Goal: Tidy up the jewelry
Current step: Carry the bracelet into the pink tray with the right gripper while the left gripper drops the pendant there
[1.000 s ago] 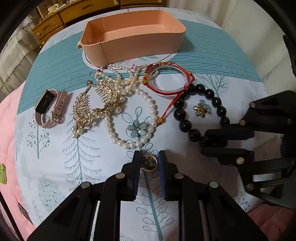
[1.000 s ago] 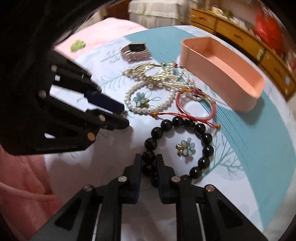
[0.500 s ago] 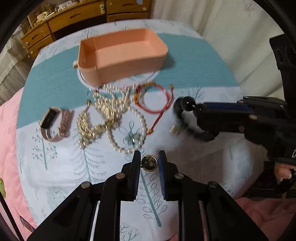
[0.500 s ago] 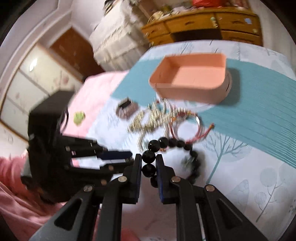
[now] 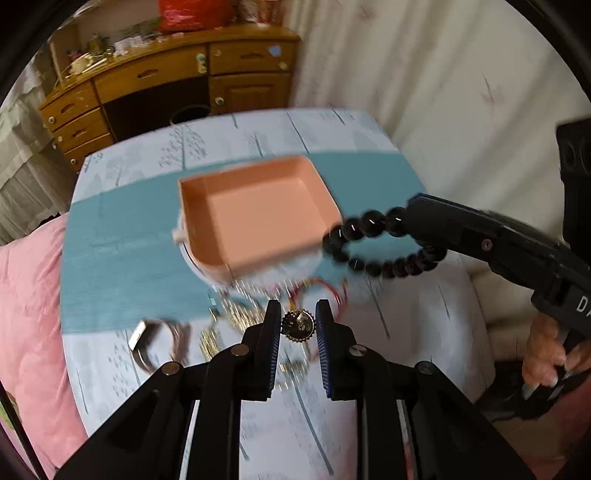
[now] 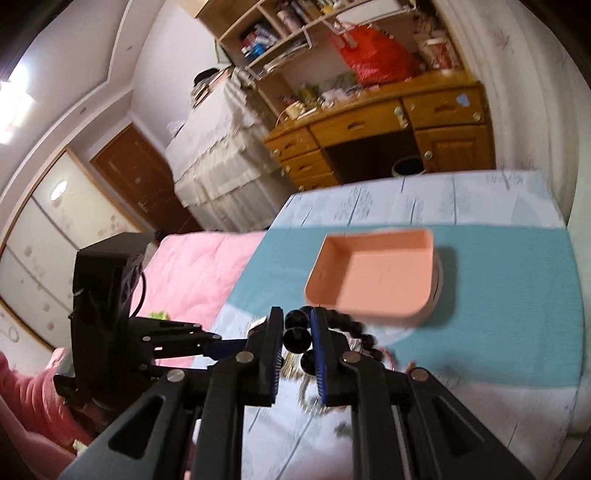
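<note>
Both grippers lifted off the bed since earlier. Left gripper (image 5: pixel 298 324) jaws clamped on small gold round charm (image 5: pixel 297 325); right gripper (image 6: pixel 297 338) jaws clamped on black bead bracelet (image 5: pixel 373 240), hanging beside pink tray (image 5: pixel 258 218).

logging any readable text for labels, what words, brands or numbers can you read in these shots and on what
"D": a single white letter on the black body of the right gripper, near the picture's right edge in the left wrist view; whatever follows it is cut off.
Books and packets on the shelf in the right wrist view: too small and blurred to read.
Pink tray, black bead bracelet, gold brooch: no text visible.
</note>
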